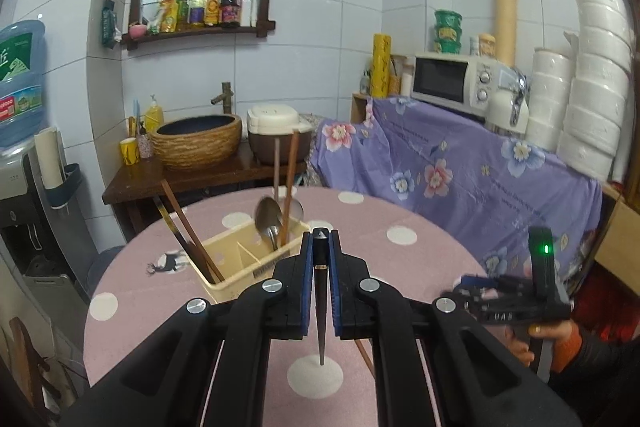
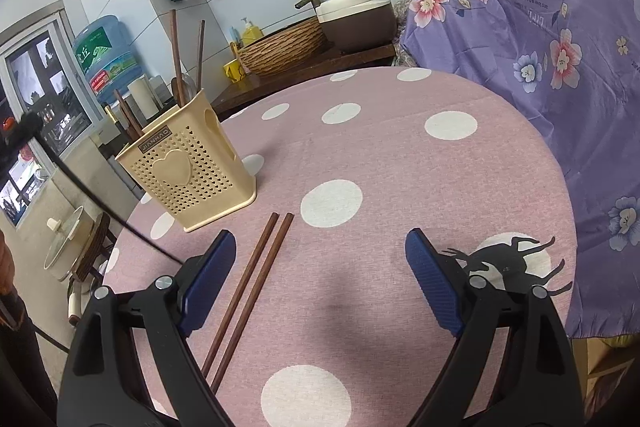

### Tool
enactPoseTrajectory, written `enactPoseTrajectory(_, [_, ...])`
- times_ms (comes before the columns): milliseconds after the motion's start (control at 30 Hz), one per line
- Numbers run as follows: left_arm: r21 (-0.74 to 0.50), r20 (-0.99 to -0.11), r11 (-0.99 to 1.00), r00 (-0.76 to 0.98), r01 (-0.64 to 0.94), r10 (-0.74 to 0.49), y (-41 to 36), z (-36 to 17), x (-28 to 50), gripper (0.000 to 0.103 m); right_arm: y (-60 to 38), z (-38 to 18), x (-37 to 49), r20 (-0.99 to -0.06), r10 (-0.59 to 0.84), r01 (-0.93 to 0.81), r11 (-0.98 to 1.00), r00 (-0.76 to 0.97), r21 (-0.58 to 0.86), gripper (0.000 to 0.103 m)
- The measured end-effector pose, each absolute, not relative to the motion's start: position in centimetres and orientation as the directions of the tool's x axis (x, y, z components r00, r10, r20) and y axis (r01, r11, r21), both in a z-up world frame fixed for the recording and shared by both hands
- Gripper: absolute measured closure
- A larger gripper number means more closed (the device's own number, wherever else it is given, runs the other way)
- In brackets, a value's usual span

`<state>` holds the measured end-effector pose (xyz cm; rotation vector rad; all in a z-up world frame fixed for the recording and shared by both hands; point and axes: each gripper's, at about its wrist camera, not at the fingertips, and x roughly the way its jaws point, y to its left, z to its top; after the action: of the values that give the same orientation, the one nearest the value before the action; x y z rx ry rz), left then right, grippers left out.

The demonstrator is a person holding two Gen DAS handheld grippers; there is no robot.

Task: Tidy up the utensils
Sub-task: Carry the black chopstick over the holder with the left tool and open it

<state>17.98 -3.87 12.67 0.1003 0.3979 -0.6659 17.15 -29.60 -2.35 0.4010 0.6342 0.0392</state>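
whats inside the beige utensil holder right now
The utensil holder holds two metal spoons and several brown chopsticks; their lower ends are hidden by its walls.

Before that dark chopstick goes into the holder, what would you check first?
1. Left gripper shut on the dark chopstick: ok.
2. Chopstick tip hangs down, over the table: ok.
3. Holder upright: ok.
4. Room in the holder: front compartments look open; spoons fill the back one: ok.
5. Right gripper open, not in the way: ok.
6. Brown chopsticks on the table, not yet stowed: not ok.
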Motion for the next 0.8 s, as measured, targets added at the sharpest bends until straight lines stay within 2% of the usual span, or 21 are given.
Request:
enactPoseTrajectory(267, [-0.057, -0.223, 0.829, 0.803, 0.556, -0.553, -2.1, 20.4, 20.3, 0.095, -29.0, -2.5, 17.2, -0.573, 0.169, 0.072, 0.925, 0.802, 0.373, 0.017])
enactPoseTrajectory(433, [-0.067, -0.168, 0.871, 0.855, 0.487, -0.491, -1.9, 23.0, 22.8, 0.095, -28.7, -2.7, 17.3, -0.577, 0.175, 0.065, 0.926, 0.798, 0.371, 0.017])
enactPoseTrajectory(600, [-0.088, -0.188, 0.893, 0.873, 0.441, -0.450, -2.2, 21.5, 25.3, 0.095, -28.6, -3.1, 17.2, -0.584, 0.177, 0.064, 0.928, 0.792, 0.368, 0.017])
enactPoseTrajectory(800, [-0.124, -0.288, 0.894, 0.847, 0.430, -0.447, -2.3, 16.8, 26.8, 0.095, -28.7, -3.5, 17.4, -0.591, 0.177, 0.068, 0.927, 0.787, 0.368, 0.017])
